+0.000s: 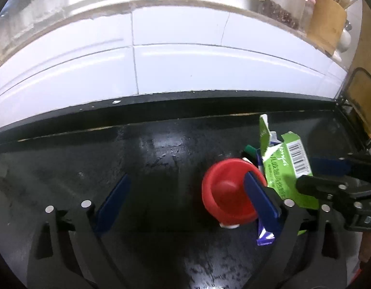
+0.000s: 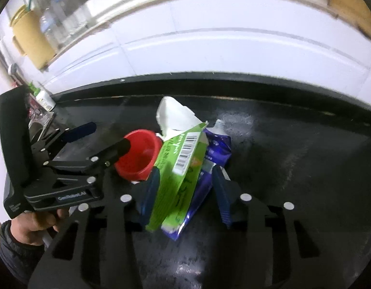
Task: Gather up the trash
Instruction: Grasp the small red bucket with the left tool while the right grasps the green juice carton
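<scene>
The right tool (image 2: 185, 187) points down at a small heap of trash, and its two blue pads stand one on each side of the heap: the left pad (image 2: 150, 192) lies against the green carton (image 2: 178, 168), the right pad (image 2: 221, 192) against the purple tube (image 2: 209, 161). The jaws are half closed around these two things, but whether the pads already press on them cannot be told. The carton is torn open, with a white flap and a barcode on its upper face, and it lies over the tube (the tube's white neck shows at about 1 o'clock from the carton).

At 9 o'clock from the carton, touching it, a red cup (image 2: 139, 154) lies on its side with the mouth toward the cameras. The left tool (image 1: 185, 190) is spread wide. Its right finger (image 1: 257, 192) reaches into the mouth of the cup, while its left finger (image 1: 113, 202) stands well apart over the bare desk (image 1: 113, 156), so the cup is not pinched. A hand (image 2: 38, 224) in a dark sleeve holds the left tool.

The desk is black and shiny. Behind it, at 12 o'clock, a white tiled wall (image 1: 180, 57) rises, and above it a ledge (image 1: 209, 7) carries jars and a wooden holder (image 1: 327, 21).
</scene>
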`<state>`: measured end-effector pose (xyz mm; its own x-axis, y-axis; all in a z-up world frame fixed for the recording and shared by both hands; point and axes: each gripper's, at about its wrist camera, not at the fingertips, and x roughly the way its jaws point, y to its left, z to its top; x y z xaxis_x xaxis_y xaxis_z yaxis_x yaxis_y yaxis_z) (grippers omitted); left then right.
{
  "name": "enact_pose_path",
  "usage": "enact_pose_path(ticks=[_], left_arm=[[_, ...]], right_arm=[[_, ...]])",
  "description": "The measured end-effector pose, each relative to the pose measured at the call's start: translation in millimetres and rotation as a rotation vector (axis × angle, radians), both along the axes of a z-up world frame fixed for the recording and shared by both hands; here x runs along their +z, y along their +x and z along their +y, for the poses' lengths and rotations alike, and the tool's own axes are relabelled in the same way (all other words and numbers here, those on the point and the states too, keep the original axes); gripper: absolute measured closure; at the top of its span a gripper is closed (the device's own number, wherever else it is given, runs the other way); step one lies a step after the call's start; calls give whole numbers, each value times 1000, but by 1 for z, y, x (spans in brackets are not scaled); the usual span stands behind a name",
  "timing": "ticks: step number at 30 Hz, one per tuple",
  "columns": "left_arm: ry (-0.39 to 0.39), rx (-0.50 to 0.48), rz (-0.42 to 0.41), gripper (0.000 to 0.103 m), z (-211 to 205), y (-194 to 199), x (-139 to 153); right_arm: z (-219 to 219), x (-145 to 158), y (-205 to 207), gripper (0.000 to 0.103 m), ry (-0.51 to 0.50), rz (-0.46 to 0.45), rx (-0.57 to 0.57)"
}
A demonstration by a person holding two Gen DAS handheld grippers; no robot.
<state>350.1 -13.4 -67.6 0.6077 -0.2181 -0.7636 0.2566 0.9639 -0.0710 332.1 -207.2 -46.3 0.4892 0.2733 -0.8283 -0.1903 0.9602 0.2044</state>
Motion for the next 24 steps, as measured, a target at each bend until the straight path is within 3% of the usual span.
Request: enact_pose_path(ticks=[5, 7, 8, 10, 18, 24], left_arm=[[50, -60, 43, 44, -13, 7, -17], [55, -81, 52, 62, -17, 4, -21], [57, -89, 58, 66, -20, 3, -23], [58, -83, 65, 86, -20, 3, -26], [30, -16, 46, 94, -5, -15, -7], [44, 30, -11, 94, 12, -62, 25]], right_arm=[[0, -8, 12, 72, 53, 20, 1], [2, -9, 13, 84, 78, 27, 10], [3, -8, 12, 86, 80, 25, 15], [8, -5, 12, 93, 80, 18, 23], [17, 14, -11, 97, 59, -56, 53], [32, 45, -42, 97, 59, -115, 74]])
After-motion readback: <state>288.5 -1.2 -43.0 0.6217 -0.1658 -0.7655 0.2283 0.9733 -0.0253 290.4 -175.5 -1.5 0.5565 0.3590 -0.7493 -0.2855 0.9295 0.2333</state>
